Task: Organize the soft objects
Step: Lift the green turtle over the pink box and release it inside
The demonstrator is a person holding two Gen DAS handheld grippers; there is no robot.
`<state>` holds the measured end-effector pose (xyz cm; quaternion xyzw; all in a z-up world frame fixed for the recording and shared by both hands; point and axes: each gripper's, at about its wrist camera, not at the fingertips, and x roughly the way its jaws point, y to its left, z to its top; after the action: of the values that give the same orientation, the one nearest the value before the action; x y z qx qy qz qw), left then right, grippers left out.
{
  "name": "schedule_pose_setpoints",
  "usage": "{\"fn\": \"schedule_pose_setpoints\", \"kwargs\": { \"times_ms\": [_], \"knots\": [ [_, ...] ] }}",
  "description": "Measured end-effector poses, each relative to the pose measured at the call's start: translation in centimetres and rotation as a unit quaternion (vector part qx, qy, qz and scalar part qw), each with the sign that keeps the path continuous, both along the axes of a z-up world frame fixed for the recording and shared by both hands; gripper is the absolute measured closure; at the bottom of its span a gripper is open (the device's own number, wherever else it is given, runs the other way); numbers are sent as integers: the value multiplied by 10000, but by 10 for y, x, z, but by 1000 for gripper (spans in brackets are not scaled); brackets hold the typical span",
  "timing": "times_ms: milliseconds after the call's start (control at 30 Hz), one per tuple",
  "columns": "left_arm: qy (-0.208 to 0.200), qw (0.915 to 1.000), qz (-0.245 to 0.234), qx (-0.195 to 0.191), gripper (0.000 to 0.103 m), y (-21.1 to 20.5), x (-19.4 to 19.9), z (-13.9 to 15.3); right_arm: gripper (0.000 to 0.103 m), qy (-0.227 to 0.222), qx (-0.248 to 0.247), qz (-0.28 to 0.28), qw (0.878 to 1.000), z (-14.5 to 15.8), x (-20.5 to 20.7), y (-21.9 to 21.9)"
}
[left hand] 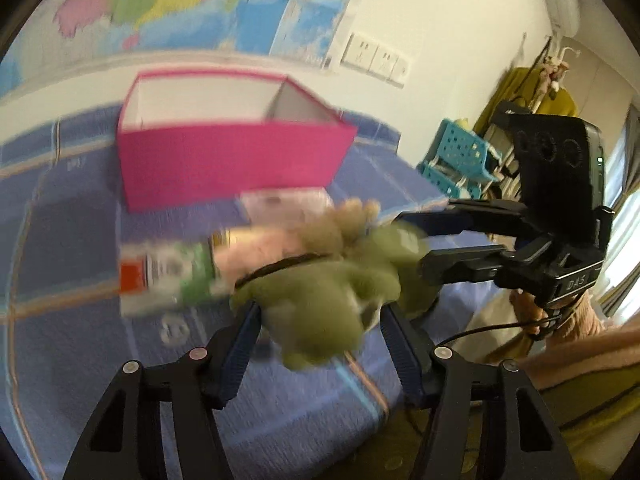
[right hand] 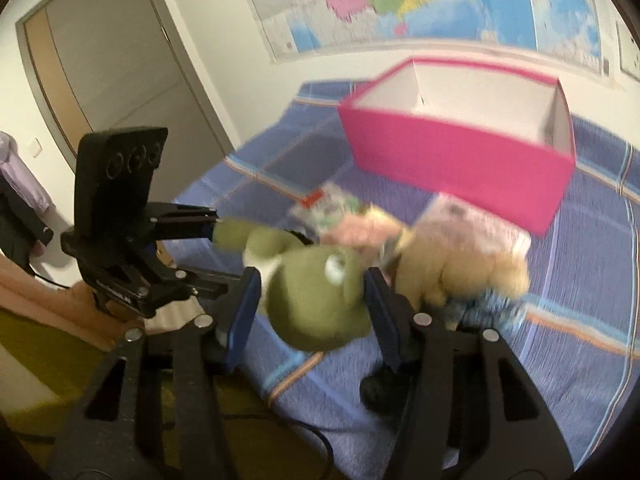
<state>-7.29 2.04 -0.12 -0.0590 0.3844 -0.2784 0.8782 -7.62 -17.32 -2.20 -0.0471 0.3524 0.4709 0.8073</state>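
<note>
A green frog plush (left hand: 320,300) hangs between both grippers above a blue bedspread (left hand: 72,248). My left gripper (left hand: 318,312) has its fingers on either side of the plush's body. My right gripper (right hand: 312,280) is closed around the plush's head (right hand: 320,300); it also shows in the left wrist view (left hand: 416,240), gripping the plush from the right. A tan plush (right hand: 460,268) and a pink soft item (left hand: 256,252) lie just behind. An open pink box (left hand: 232,160) stands farther back, its inside looking empty.
A packaged item (left hand: 160,280) with red and green print lies left of the plush. A clear packet (left hand: 288,204) lies before the box. A teal basket rack (left hand: 460,156) stands right of the bed. A map covers the wall. A door (right hand: 100,80) is at left.
</note>
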Motion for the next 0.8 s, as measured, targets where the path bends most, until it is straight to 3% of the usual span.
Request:
{"fn": "schedule_pose_setpoints", "kwargs": {
  "times_ms": [100, 200, 267, 367, 433, 567, 667, 800],
  "knots": [
    [-273, 9995, -13, 130, 46, -6, 11, 20, 59, -60, 185, 102, 9998, 16, 10, 8],
    [-271, 9993, -65, 264, 46, -15, 31, 17, 63, -146, 246, 98, 9995, 25, 23, 20],
    [-116, 9994, 21, 321, 45, -15, 41, 9, 63, -176, 119, -23, 9998, 20, 34, 26],
    [-56, 9999, 105, 23, 45, -5, 40, 4, 63, 52, -130, -427, 9990, 1, 52, 19],
    [-120, 9998, 128, 88, 41, -3, 35, 2, 58, 416, 49, -577, 9975, -8, 59, 3],
    [158, 9997, 105, 178, 40, -3, 33, -14, 40, 572, 169, -699, 9958, -14, 42, -26],
    [357, 9991, 89, 189, 40, -5, 36, -26, 40, 580, 81, -591, 9965, -17, 24, -29],
    [284, 9994, 57, 203, 40, -9, 35, -24, 39, 537, -370, -460, 9968, -32, 12, -13]
  ]
}}
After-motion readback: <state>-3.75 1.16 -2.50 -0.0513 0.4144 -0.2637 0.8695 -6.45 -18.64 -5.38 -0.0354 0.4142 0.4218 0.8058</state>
